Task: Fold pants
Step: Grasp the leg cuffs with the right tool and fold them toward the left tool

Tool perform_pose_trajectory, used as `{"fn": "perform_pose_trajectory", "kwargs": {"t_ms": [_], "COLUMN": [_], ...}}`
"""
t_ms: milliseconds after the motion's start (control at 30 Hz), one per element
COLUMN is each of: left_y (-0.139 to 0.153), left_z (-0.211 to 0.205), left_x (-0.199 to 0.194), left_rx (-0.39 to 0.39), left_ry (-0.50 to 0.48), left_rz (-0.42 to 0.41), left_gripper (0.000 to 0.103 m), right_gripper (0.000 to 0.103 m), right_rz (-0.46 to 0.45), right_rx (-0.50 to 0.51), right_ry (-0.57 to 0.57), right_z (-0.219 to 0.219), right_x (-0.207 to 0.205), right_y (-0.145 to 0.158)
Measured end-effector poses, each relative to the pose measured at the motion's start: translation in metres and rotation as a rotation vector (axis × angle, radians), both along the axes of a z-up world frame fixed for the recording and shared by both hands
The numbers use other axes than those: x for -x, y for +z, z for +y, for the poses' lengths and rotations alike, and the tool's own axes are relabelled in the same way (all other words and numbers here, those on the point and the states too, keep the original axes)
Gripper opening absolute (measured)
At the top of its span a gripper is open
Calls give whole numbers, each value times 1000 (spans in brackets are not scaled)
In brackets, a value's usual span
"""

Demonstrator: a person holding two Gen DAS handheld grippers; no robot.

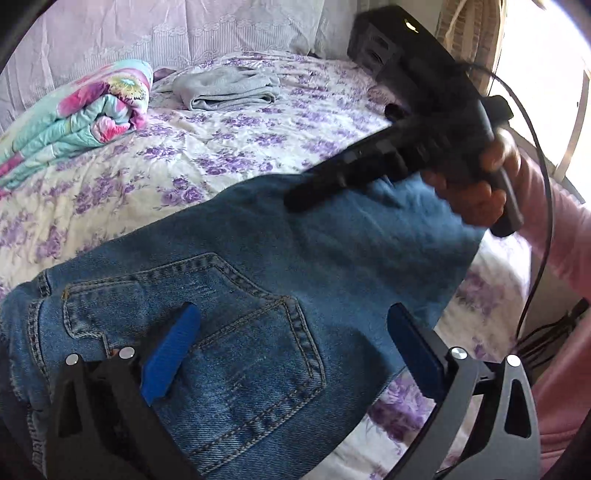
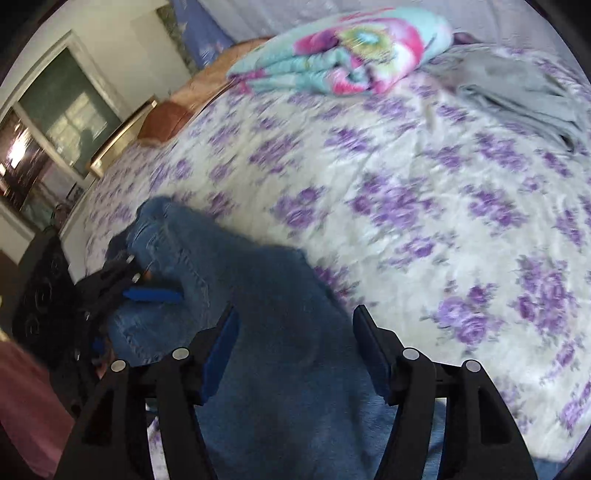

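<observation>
The blue pants (image 1: 258, 266) lie on the flowery bed (image 1: 184, 147); left tongs (image 1: 295, 347) and right tongs (image 2: 293, 354) hang wide above them, holding nothing.

1. The bed (image 1: 229, 147) has a white cover with purple flowers on it.
2. Blue jeans (image 1: 258, 295) lie flat on the near part of the bed. A back pocket faces up.
3. A folded blanket (image 1: 74, 114) sits far back on the bed. It is light blue with big pink flowers.
4. A gray cloth (image 1: 225, 88) lies bunched up near the blanket, close to the pale pillows (image 1: 184, 29) at the head of the bed.
5. The jeans are well apart from the blanket and the gray cloth.
</observation>
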State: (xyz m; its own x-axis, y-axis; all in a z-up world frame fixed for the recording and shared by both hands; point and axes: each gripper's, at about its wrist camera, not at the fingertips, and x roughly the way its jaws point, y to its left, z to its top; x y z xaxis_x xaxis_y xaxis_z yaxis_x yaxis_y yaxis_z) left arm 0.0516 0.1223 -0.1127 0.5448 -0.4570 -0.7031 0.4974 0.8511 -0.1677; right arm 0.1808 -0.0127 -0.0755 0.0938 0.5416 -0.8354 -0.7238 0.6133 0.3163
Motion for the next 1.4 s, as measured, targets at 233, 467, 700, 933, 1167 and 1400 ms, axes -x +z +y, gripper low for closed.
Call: {"fn": "perform_pose_trajectory", "kwargs": {"t_ms": [233,467,700,933,1167,1400], "left_y": [1,1,1,1,1,-1], "left_z": [-2,0,1,0,0,-3], "left_x": [-3,-5,-5,-5,-6,-10], "left_rx": [20,28,30,30,31,17], "left_ry": [-17,-17,-18,-16,-16,-13], "left_rz": [7,8,9,9,9,11], "left_gripper": [99,99,99,99,99,99], "right_gripper": [66,50,39,32,28,12], "right_rz": [-121,94,-11,-32,-34,206], "right_rx": [86,-86,159,113,35,-86], "right_ry": [305,148,407,644,694,515], "right_z": [19,-1,23,52,60,51], "right_x": [50,-37,-53,-28,-45,-85], "right_y": [7,22,-4,-19,-23,-48]}}
